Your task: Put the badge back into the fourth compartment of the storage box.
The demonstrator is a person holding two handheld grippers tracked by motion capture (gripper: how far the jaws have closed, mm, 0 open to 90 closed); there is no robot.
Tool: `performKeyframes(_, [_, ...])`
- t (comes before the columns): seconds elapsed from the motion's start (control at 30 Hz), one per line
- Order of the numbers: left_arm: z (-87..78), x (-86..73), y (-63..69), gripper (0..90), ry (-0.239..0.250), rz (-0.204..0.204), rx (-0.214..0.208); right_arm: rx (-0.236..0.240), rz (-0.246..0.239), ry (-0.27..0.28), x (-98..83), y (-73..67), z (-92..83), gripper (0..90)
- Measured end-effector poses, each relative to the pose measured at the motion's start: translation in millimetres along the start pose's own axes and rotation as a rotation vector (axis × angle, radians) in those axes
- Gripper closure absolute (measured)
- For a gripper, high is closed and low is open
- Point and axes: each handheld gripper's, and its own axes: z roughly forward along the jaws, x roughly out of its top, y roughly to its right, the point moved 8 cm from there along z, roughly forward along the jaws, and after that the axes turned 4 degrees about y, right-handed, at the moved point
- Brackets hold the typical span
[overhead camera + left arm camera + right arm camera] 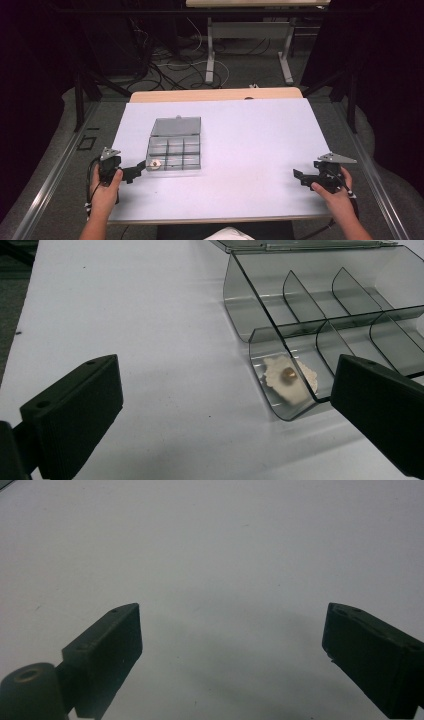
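Smoky clear plastic makes the box (174,150), which stands on the white tabletop (250,150) left of its middle, with the lid (176,126) folded back flat on the far side. Inside, thin walls cut the box into small compartments. In the near left corner compartment lies a pale flat piece (290,377) with a small brown bead (288,373) on top of it; the other compartments that I can see hold nothing.

The left hand-held gripper (140,167) is released, its jaws wide apart and nothing between them. It is low over the tabletop, just beside the near left corner of the box, pointing at that corner; in the left gripper view one jaw is in front of the box edge, and I cannot tell if it touches.

The right hand-held gripper (299,176) is also released, jaws wide, over bare tabletop near the right edge, well apart from the box
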Motion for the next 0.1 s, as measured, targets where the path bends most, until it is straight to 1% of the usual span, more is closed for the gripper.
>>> performKeyframes(0.1, [0.0, -0.6, -0.8, 0.7, -0.002, -0.004, 0.004, -0.001, 0.008, -0.001, -0.1, -0.3, -0.3, 8.7])
